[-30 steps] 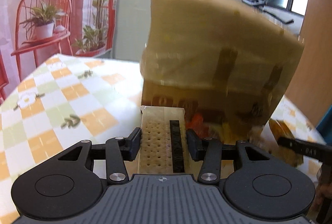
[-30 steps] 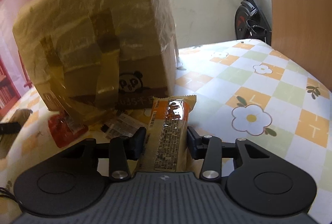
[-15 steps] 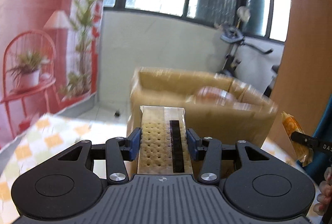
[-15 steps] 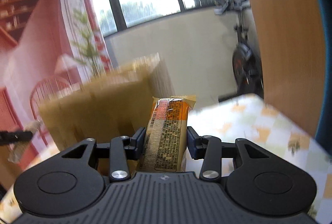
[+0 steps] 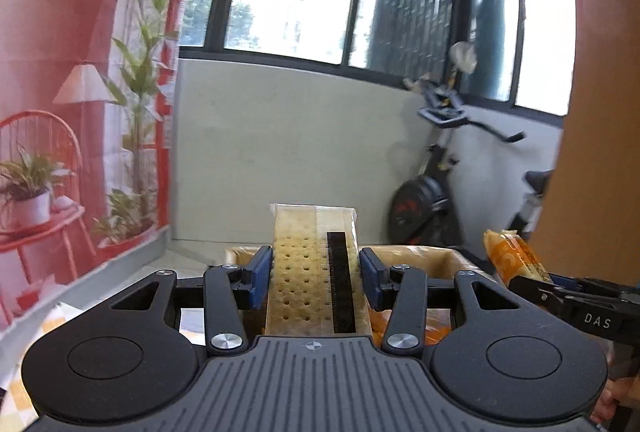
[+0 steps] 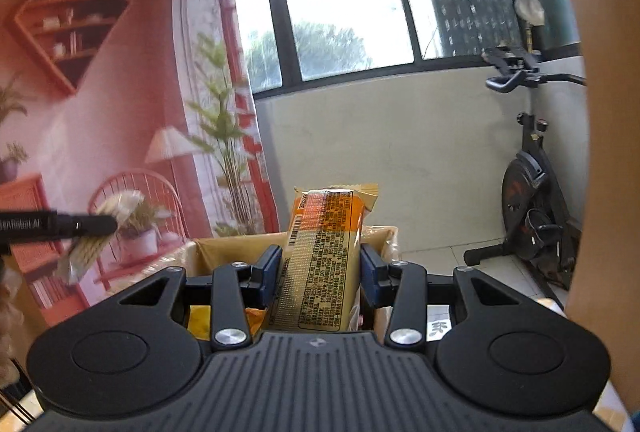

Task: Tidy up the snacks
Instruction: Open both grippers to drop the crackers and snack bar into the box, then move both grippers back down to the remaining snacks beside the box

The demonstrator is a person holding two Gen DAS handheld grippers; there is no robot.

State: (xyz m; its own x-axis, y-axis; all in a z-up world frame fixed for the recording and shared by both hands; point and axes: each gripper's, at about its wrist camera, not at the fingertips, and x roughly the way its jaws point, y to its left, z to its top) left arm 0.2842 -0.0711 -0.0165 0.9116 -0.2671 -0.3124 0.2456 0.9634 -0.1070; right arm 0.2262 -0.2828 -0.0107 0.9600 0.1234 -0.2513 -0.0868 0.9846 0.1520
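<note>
Cracker packet clamped between left jaws, above box.

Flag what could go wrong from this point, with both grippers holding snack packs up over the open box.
1. The left gripper clamps the cracker pack across its sides; too much squeeze may crack the crackers.
2. The right gripper holds the orange snack pack tilted, so on release it might catch the rim of the cardboard box instead of dropping in.
3. Both grippers sit close together over the box and could collide.
</note>
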